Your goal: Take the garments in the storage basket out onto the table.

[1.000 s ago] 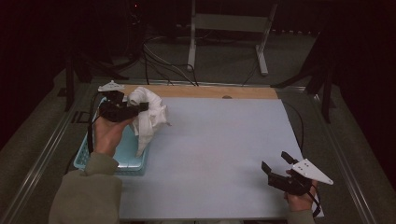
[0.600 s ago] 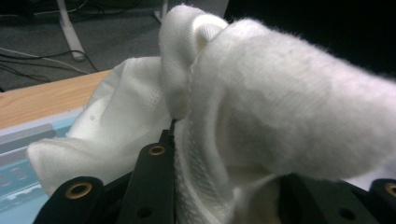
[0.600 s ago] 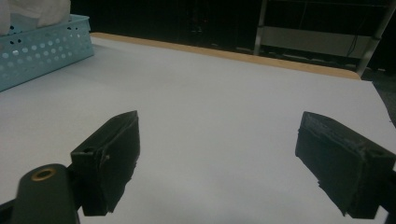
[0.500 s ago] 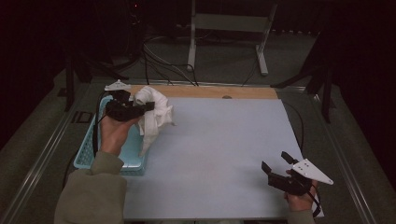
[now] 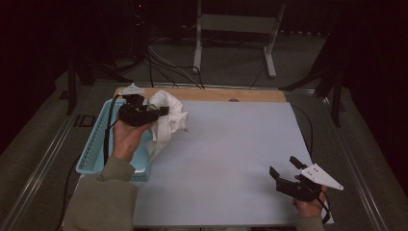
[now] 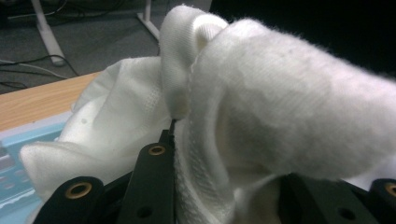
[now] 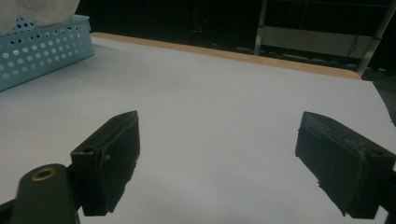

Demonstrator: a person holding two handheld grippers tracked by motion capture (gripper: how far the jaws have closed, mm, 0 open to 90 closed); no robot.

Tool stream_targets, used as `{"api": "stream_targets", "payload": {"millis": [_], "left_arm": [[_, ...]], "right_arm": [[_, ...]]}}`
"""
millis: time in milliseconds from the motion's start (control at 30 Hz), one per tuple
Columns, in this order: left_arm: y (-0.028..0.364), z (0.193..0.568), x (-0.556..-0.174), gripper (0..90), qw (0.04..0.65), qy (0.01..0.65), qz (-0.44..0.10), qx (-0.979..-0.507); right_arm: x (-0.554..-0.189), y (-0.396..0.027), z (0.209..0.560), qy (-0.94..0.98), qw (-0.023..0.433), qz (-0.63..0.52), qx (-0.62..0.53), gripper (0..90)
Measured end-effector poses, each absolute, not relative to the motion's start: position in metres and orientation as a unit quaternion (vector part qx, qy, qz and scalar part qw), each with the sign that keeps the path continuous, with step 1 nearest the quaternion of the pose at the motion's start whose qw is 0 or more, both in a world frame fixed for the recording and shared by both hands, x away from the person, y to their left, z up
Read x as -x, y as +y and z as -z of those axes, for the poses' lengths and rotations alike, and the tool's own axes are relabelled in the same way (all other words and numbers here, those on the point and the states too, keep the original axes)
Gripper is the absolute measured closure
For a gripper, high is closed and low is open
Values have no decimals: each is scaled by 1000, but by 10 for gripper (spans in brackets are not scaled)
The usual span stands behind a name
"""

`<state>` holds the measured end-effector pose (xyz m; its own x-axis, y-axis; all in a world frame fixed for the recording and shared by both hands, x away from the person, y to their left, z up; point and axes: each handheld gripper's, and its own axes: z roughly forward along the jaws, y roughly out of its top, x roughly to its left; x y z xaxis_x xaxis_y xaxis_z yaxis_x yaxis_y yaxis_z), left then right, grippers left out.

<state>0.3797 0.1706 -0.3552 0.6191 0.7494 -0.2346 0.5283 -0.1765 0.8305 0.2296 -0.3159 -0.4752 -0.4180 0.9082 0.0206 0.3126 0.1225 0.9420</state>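
High view: one white towel [image 5: 166, 120], one turquoise perforated basket [image 5: 94, 149], two grippers. Left gripper [image 5: 161, 111] above basket's right rim, clamped on towel; towel lifted, hanging over rim onto white tabletop [image 5: 231, 154]. Basket contents unclear. Right gripper [image 5: 284, 173] well right of basket, jaws spread, holding nothing.

Left gripper view: towel weave bunched between jaws.

Right gripper view: basket's hole pattern, jaws wide apart.

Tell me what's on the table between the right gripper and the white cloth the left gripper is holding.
Nothing: in the high view, only bare table lies between the open right gripper and the white cloth pinched in the left gripper.
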Motion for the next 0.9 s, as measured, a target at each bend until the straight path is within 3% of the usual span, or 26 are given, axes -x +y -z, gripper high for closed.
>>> {"api": "stream_targets", "payload": {"millis": [900], "left_arm": [[125,368,-384,687,490,397,-84,-771]], "right_arm": [[-230,-317,475,684,304,-491,-445,140]]}}
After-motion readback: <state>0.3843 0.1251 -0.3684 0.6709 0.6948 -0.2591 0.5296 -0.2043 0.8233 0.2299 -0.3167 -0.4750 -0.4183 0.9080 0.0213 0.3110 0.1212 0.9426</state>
